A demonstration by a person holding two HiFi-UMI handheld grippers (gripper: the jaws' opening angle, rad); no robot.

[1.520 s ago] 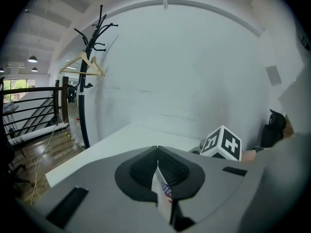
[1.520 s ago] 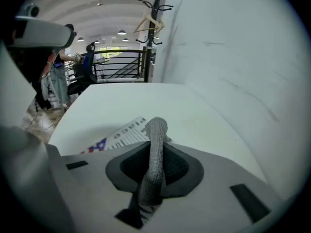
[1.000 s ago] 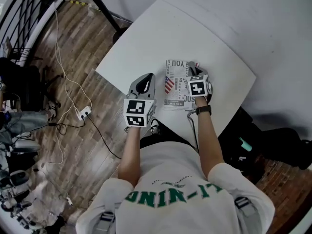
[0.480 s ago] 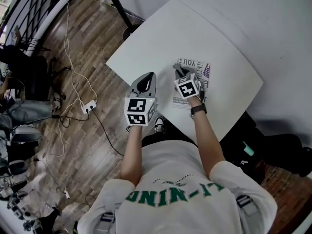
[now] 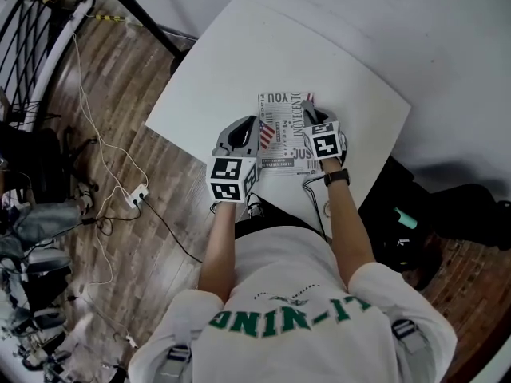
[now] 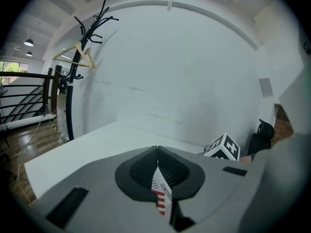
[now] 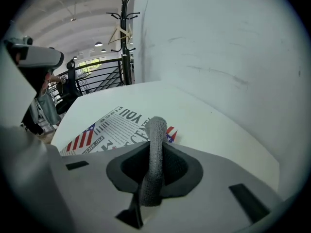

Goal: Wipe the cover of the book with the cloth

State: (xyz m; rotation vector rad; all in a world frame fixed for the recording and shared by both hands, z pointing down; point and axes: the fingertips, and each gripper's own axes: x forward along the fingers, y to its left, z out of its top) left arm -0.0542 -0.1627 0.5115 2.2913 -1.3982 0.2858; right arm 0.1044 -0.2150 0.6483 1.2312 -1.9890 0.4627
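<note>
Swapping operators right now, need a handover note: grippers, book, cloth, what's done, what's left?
Left gripper: shut on the book at its left edge, book lying flat on the table.
Right gripper: shut on the cloth, held over the right part of the cover; whether they touch is unclear.
Done: book steadied, cloth gripped.
Left: wipe across the cover. How much is already wiped doesn't show.

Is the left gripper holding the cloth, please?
No, the left gripper pinches the book by its edge; the right gripper holds the cloth.
</note>
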